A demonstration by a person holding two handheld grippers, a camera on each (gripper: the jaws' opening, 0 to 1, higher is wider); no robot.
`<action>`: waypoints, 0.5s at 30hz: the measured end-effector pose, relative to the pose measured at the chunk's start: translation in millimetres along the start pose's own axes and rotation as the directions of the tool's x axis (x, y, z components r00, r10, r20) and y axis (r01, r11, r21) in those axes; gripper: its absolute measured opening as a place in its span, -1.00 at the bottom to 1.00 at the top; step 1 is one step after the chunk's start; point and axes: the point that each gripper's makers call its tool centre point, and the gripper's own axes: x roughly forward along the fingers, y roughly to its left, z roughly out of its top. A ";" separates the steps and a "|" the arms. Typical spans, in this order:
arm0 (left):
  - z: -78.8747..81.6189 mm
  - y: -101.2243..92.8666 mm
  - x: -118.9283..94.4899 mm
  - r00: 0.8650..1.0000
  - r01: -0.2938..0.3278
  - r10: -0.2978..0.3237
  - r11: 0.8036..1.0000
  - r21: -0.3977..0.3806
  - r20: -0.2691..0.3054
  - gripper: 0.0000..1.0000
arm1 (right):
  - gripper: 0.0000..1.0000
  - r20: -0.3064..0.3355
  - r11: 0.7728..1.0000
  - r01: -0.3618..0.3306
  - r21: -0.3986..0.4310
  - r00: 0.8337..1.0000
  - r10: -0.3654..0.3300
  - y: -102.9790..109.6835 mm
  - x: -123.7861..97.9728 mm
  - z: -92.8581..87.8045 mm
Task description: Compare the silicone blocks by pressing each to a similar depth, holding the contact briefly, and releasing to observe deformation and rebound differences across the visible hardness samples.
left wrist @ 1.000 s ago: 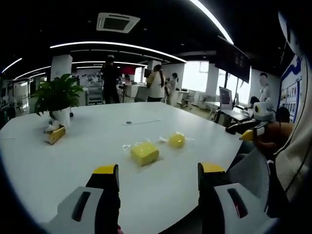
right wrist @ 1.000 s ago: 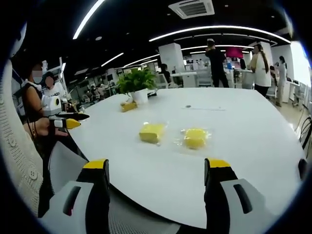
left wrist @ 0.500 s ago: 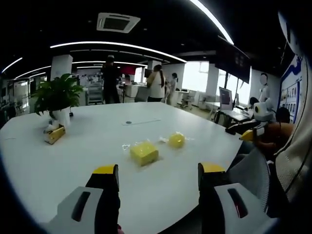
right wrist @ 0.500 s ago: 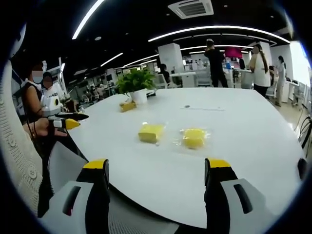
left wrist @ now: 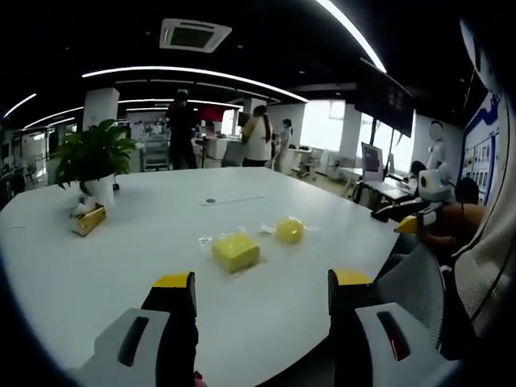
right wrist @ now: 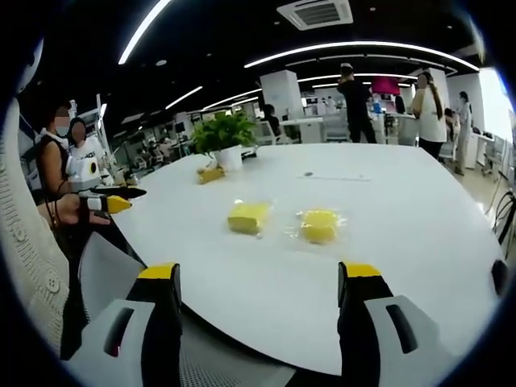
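- We held the left gripper (left wrist: 254, 290) above the near edge of the white bench (left wrist: 121, 266), its yellow-tipped jaws standing wide apart with nothing between them.
- The right gripper (right wrist: 266, 282) was likewise short of the bench (right wrist: 403, 242), its jaws spread well apart and clamped on nothing.
- Two yellow silicone pieces lay on the bench, each on or in a clear plastic wrapper, near one another but apart.
- In the left gripper view, the square block (left wrist: 235, 251) sat nearer to our jaws, and the rounder block (left wrist: 288, 231) lay beyond it to the right.
- In the right gripper view, the square block (right wrist: 247, 217) was on the left and the rounder block (right wrist: 320, 225) on the right, both well ahead of the jaw tips.
- Neither gripper touched either block.
- A potted plant (left wrist: 93, 161) stood in a white pot toward the far left of the bench in the left gripper view, with a small yellow item (left wrist: 87, 220) just beside it; we could not tell what that item was.
- The same plant (right wrist: 224, 135) showed at the far side of the bench in the right gripper view.
- Several people (left wrist: 258, 139) stood in the room behind the bench.
- A seated person (right wrist: 68, 173) showed at the left of the right gripper view.
- A ceiling air vent (left wrist: 193, 35) and long curved light strips (left wrist: 193, 76) hung overhead.
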 end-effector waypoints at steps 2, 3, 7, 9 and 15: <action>0.7 -0.2 0.1 1.000 0.000 0.000 1.000 0.001 0.000 0.32 | 0.48 0.000 1.000 0.002 -0.002 1.000 -0.002 -0.9 -0.1 0.0; 0.7 -0.5 0.2 1.000 0.002 -0.002 1.000 0.002 -0.002 0.32 | 0.48 0.000 1.000 0.003 -0.001 1.000 -0.003 -1.2 -0.1 0.1; 0.0 -2.1 0.7 1.000 0.012 -0.012 1.000 0.005 -0.016 0.31 | 0.48 -0.002 1.000 0.002 0.000 1.000 -0.002 -3.0 0.1 -0.1; 1.4 -2.9 1.0 1.000 0.020 -0.020 1.000 0.005 -0.025 0.32 | 0.48 -0.004 1.000 0.000 -0.001 1.000 0.000 -3.8 0.4 0.4; 6.4 -1.8 4.4 0.998 0.046 -0.046 0.999 -0.004 -0.045 0.32 | 0.47 -0.010 1.000 -0.002 -0.008 1.000 0.002 -6.3 2.7 3.4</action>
